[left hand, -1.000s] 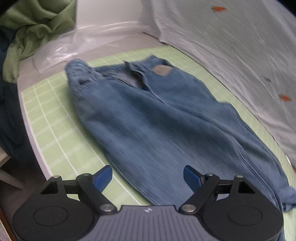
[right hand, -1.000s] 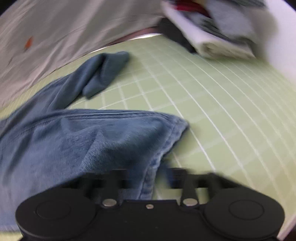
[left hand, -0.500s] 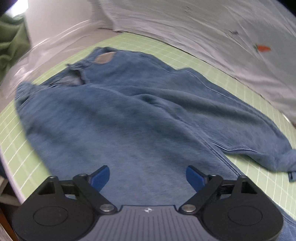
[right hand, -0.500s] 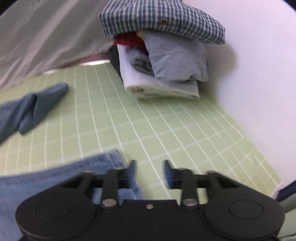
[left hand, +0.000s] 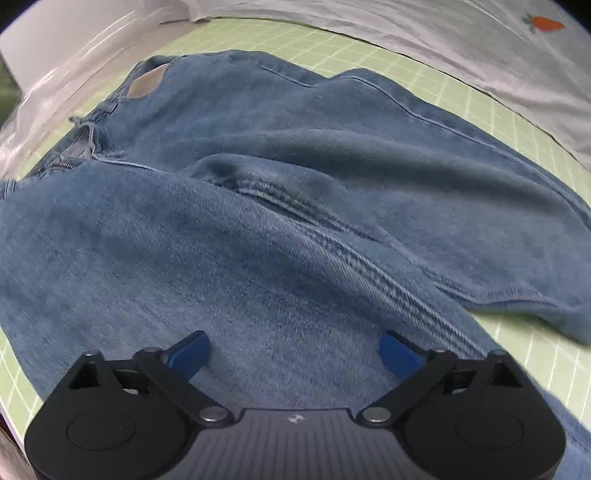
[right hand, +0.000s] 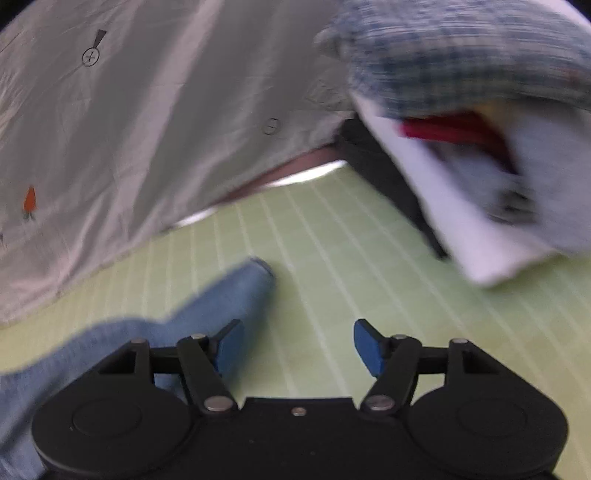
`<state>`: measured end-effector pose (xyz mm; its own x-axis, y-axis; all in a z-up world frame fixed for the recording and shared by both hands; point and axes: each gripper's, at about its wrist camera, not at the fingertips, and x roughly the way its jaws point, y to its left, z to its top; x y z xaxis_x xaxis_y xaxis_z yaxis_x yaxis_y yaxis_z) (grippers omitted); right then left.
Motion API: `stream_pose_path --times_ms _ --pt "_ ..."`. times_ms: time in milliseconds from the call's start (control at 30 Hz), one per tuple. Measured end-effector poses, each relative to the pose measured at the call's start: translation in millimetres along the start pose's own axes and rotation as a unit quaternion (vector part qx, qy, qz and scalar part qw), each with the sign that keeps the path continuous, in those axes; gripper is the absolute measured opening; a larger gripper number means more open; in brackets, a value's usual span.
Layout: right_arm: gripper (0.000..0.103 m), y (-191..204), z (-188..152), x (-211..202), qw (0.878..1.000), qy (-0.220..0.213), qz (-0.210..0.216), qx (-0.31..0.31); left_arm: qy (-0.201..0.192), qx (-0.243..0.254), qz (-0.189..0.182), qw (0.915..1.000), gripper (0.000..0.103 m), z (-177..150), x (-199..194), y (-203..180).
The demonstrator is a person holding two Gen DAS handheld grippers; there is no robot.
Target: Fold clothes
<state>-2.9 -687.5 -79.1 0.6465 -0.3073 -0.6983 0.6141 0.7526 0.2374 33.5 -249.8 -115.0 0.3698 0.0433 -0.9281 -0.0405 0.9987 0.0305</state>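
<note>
Blue jeans [left hand: 280, 206] lie spread on a green grid mat [left hand: 480, 96], waistband with a tan patch [left hand: 146, 83] at the far left, legs running right. My left gripper [left hand: 293, 350] hangs open and empty just above the near leg. In the right wrist view a leg end of the jeans [right hand: 236, 295] lies on the mat [right hand: 351, 266]. My right gripper [right hand: 297, 345] is open and empty, its left finger over that leg end.
A grey cloth with small carrot prints [left hand: 461, 33] hangs along the mat's far side and also shows in the right wrist view [right hand: 129, 129]. A stack of folded clothes topped by a checked shirt [right hand: 480, 122] stands at the right. Clear plastic [left hand: 70, 85] lies at the far left.
My left gripper moved lower and closer over the jeans. My right gripper opened wider and swung from the near leg hem towards the far leg end and the stack.
</note>
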Motion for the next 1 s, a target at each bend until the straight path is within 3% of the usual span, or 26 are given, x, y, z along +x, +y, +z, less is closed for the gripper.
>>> stream_pose_path --times_ms 67,200,267,300,333,367,400,500,633,700,767,833,900,1000 --pt "0.071 13.7 16.0 22.5 1.000 0.002 0.015 -0.001 -0.004 -0.005 0.001 1.0000 0.103 1.5 1.8 -1.2" --pt "0.071 32.4 26.3 71.6 0.999 0.031 0.006 -0.022 -0.006 -0.006 0.001 1.0000 0.103 3.6 2.0 -5.2" --pt "0.068 34.6 26.8 90.0 0.999 0.048 0.008 -0.021 -0.007 -0.006 0.000 1.0000 0.103 4.3 1.6 -6.9" --pt "0.050 34.9 26.6 98.4 0.998 0.057 0.009 -0.018 -0.008 -0.005 0.000 1.0000 0.103 4.5 1.6 -7.0" --pt "0.026 34.6 26.8 100.9 0.998 0.056 0.012 -0.020 -0.009 -0.004 0.000 1.0000 0.103 4.5 1.6 -6.8" --pt "0.012 33.8 27.3 99.2 0.998 0.047 0.015 -0.025 -0.009 -0.003 -0.001 0.9999 0.103 4.5 1.6 -6.6" --pt "0.006 33.0 27.8 97.5 0.999 0.039 0.019 -0.029 -0.010 -0.003 -0.001 0.9999 0.103 4.5 1.5 -6.5" --pt "0.006 21.9 37.7 67.2 0.999 -0.010 0.047 -0.012 -0.013 0.000 -0.003 0.9999 0.103 4.3 2.3 -6.1" --pt "0.005 6.5 48.3 -29.7 0.988 -0.123 0.097 -0.008 -0.028 0.009 -0.010 0.9995 0.103 3.1 2.4 -4.0" --pt "0.005 -6.8 39.1 -75.5 0.982 -0.152 0.108 -0.003 -0.036 0.008 -0.009 0.9993 0.103 0.8 2.3 -3.8" --pt "0.005 -25.7 9.7 -90.7 0.989 -0.124 0.080 -0.003 -0.040 0.008 -0.009 0.9991 0.103 -0.5 2.2 -3.5" --pt "0.005 -41.5 -30.8 -85.9 0.998 -0.055 0.013 -0.039 -0.043 0.008 -0.009 0.9990 0.103 -0.9 2.4 -3.1" --pt "0.006 -56.2 -57.3 -85.9 0.999 -0.011 -0.024 -0.025 -0.041 0.009 -0.010 0.9991 0.103 0.5 3.3 -2.9" --pt "0.019 -79.0 -89.7 -90.8 0.997 0.038 -0.059 0.020 -0.039 0.009 -0.009 0.9992 0.103 2.4 3.3 -2.6"
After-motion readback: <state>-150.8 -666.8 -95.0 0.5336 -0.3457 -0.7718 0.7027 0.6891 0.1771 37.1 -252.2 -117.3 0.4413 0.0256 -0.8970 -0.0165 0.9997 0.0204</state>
